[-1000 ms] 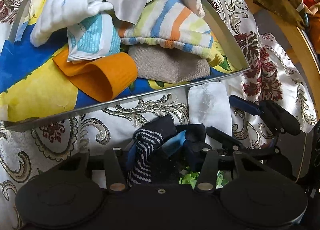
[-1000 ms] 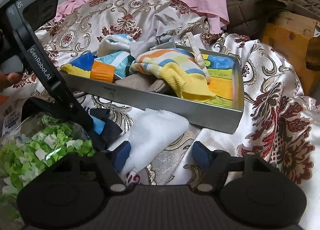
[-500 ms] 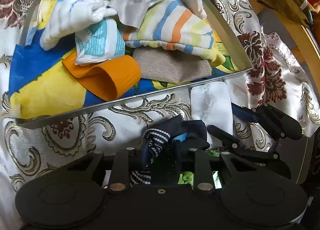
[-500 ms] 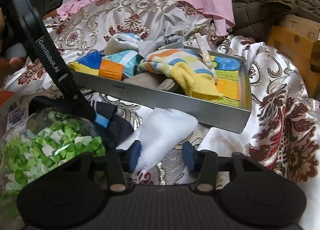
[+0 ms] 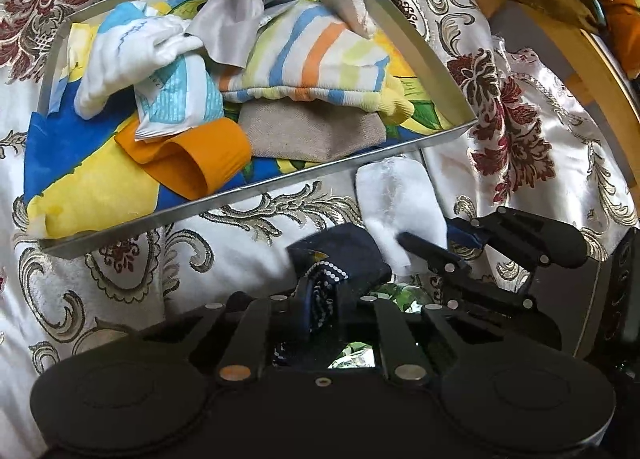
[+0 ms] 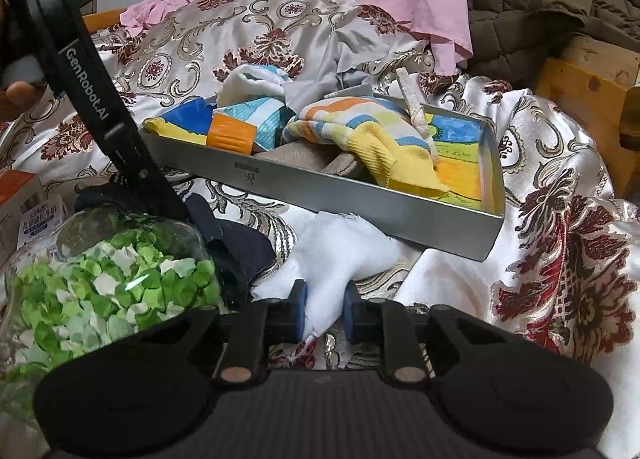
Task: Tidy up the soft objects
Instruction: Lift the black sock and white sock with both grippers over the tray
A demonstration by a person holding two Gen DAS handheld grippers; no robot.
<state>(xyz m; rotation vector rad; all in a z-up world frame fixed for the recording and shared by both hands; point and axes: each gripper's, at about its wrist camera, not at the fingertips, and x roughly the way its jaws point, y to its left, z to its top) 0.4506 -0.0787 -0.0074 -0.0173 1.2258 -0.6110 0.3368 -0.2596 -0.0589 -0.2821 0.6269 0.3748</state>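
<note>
Left wrist view: our left gripper has just been closing and now pinches a navy dotted sock on the satin bedspread. Just right of it, our right gripper has likewise just been closing and clamps the near end of a white cloth. A jar of green paper stars sits beside them. Beyond lies a metal tray piled with a striped towel, orange cuff and other fabrics.
</note>
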